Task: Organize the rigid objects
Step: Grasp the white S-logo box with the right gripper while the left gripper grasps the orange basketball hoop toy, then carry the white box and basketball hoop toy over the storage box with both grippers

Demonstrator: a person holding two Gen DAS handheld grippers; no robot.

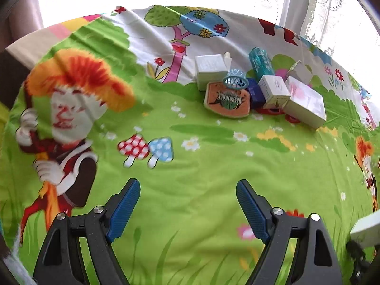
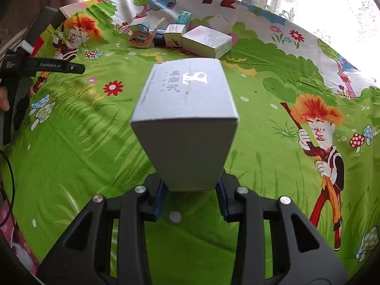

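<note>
My right gripper [image 2: 190, 185] is shut on a grey-white carton [image 2: 185, 118], held above the cartoon-print cloth with its printed face up. That same carton [image 1: 365, 230] shows at the right edge of the left wrist view. My left gripper [image 1: 187, 190] is open with only cloth between its blue pads, well short of the pile. The pile lies at the far side: an orange badge-shaped box [image 1: 228, 102], a small blue basket [image 1: 235, 79], a white box [image 1: 210, 70], a teal tube [image 1: 260, 63], a dark blue box [image 1: 255, 92], a small white carton [image 1: 273, 90] and a pink-topped flat box [image 1: 306, 102].
The colourful cloth [image 1: 190, 171] covers the whole surface; its far edge meets a bright window with lace curtains [image 1: 308, 2]. In the right wrist view the pile [image 2: 204, 39] lies ahead, and the left gripper's black handle [image 2: 42, 66] with a hand sits at the left edge.
</note>
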